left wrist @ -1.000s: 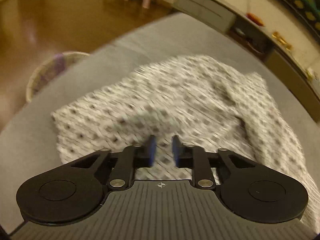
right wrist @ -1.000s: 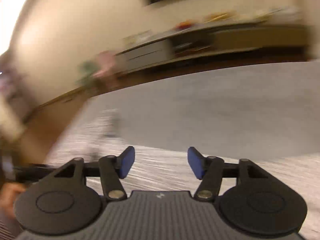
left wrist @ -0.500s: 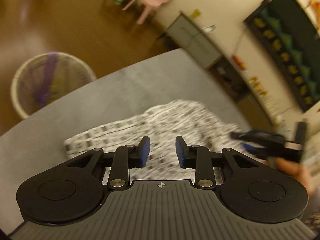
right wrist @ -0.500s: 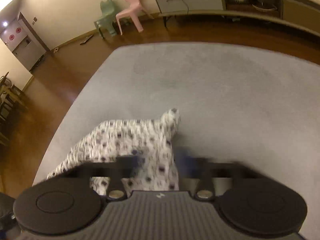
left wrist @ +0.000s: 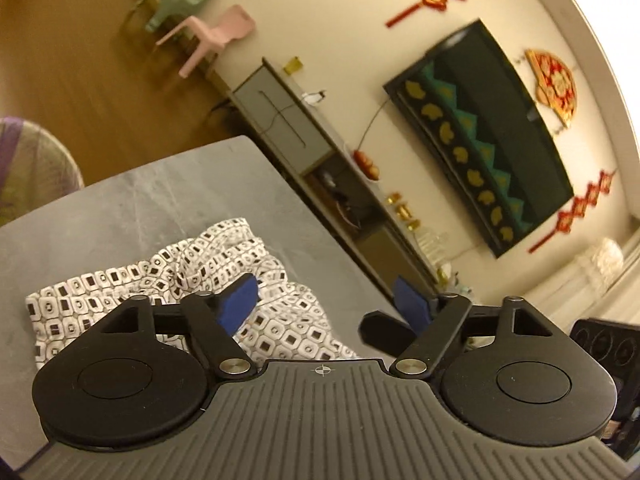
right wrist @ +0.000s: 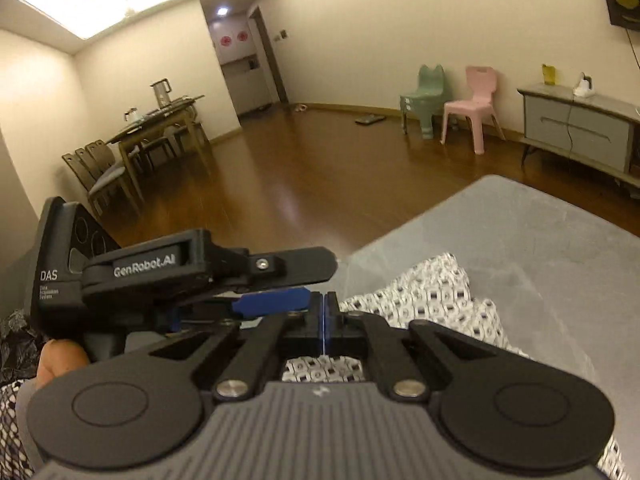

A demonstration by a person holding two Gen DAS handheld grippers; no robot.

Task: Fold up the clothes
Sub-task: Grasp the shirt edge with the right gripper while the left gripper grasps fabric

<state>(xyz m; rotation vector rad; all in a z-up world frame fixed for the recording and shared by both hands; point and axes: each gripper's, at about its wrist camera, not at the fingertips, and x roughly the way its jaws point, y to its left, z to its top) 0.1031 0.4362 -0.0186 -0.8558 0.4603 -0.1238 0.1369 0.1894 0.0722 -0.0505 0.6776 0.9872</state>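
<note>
A white garment with a black square print (left wrist: 168, 280) lies crumpled on the grey surface (left wrist: 140, 192); it also shows in the right wrist view (right wrist: 432, 300). My left gripper (left wrist: 326, 306) is open and empty, raised above the garment's right part and tilted. It also shows from the side in the right wrist view (right wrist: 276, 300), just left of the right fingertips. My right gripper (right wrist: 323, 312) has its blue pads pressed together above the garment; no cloth shows between them.
A woven basket (left wrist: 32, 168) stands on the wood floor left of the grey surface. A grey TV cabinet (right wrist: 580, 128), a pink chair (right wrist: 476, 100) and a green chair (right wrist: 424, 96) stand along the far wall. A dining table with chairs (right wrist: 140, 136) is at the far left.
My left gripper has opened wide and lifted and tilted away from the garment. My right gripper has closed and swung up to face the room, close beside the left gripper.
</note>
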